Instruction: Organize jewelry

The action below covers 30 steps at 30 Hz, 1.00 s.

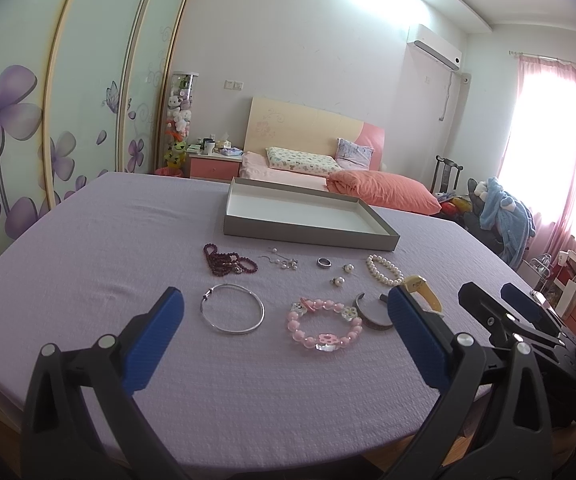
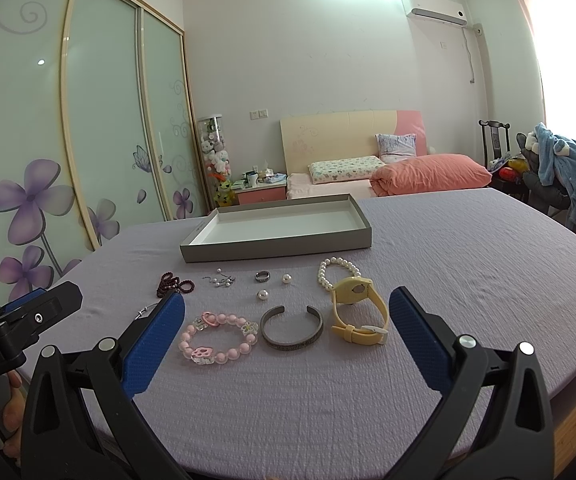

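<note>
Lying spread on the lilac cloth of the counter [image 2: 467, 248], the jewelry sits in loose rows just in front of a shallow grey tray [image 2: 276, 236] with a white inside, which holds nothing visible. In the row nearest the tray, from the left: a tangled string of dark red beads [image 1: 230, 264], a small cluster of thin silver earrings with tiny pearls [image 1: 282, 262], a dark metal ring [image 2: 262, 276], two loose pearl studs [image 2: 286, 278] set apart from each other, and a white pearl bracelet [image 2: 337, 272] in a closed loop. Closer to the cameras lie a thin silver bangle [image 1: 232, 314], a pink bead bracelet [image 2: 219, 338] with flower and paw charms, an open grey cuff bangle [image 2: 291, 330] with its gap toward the tray, and a pale yellow watch [image 2: 357, 312] resting on its side, its case touching the pearl bracelet.

The left hand-held gripper [image 1: 286, 344] hovers above the near edge of the counter, its blue pads spread wide with nothing between them; the silver bangle and pink bracelet lie framed between the fingers. The right hand-held gripper [image 2: 286, 344] is likewise spread and empty, framing the pink bracelet, cuff and watch. Each is visible from the other's camera, side by side.
</note>
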Motion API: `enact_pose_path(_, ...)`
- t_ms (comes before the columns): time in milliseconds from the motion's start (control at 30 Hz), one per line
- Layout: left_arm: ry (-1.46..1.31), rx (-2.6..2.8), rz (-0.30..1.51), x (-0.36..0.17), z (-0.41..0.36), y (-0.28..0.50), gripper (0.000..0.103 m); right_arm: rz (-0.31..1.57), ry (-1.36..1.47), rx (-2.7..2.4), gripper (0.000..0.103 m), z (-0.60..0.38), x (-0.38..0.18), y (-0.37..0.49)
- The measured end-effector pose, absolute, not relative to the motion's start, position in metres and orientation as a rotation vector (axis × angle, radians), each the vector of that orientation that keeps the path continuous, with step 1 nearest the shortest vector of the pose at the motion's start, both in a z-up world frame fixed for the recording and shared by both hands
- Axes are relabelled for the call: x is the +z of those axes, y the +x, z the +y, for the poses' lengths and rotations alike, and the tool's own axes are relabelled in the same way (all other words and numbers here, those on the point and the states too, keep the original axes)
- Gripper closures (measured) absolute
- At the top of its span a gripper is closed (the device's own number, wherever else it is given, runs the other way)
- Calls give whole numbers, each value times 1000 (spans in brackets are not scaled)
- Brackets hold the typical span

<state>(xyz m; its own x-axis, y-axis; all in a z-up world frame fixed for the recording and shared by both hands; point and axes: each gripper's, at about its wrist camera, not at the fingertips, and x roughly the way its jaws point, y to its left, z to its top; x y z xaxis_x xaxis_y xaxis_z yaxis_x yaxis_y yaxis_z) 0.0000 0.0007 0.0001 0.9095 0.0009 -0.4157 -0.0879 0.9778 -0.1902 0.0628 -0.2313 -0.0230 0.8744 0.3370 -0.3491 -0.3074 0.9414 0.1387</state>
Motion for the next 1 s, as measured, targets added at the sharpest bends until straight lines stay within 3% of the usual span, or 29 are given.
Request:
enact_pose_path(733, -211, 51, 433, -4, 1, -2, 2, 386, 81, 335, 1, -230, -22, 64)
enact_pose_path(1000, -206, 126, 528, -29, 15, 18, 2, 499, 107, 297, 1, -244, -39, 90)
